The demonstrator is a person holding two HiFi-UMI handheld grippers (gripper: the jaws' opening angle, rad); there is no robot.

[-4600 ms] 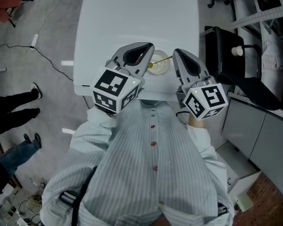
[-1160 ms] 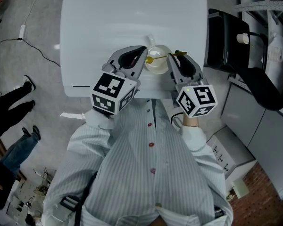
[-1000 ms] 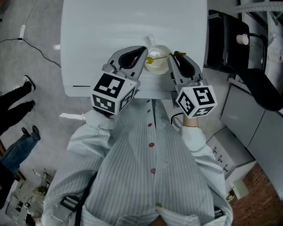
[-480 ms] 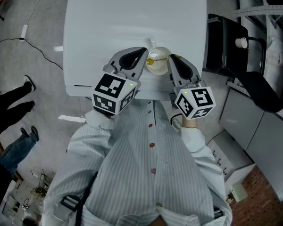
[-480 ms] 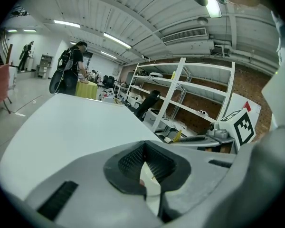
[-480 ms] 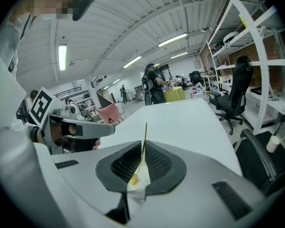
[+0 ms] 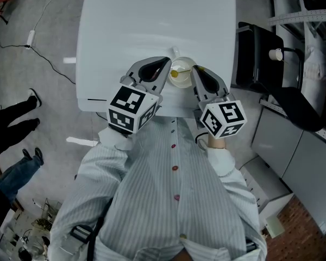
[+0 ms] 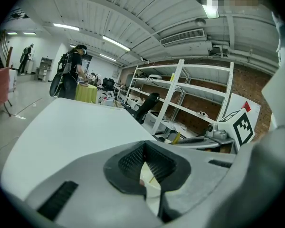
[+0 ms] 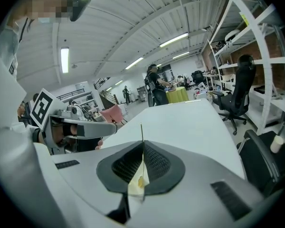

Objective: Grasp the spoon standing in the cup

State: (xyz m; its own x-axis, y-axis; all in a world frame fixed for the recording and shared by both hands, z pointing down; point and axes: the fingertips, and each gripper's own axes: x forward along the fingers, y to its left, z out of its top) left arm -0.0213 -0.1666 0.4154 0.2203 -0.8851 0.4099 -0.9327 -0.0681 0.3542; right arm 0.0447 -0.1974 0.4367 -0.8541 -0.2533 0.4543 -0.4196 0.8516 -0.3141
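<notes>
On the white surface [image 7: 152,15], my right tool [image 7: 195,70] pinches the spoon [image 9: 142,137] in the cup [image 7: 182,68]; left tool [image 7: 167,63] is closed alongside.

Spoon [image 7: 174,74] handle mostly beneath the right tongs [image 7: 198,74], cup [image 7: 183,65] base out of sight.

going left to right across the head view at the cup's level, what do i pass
left gripper → cup → right gripper → black chair
</notes>
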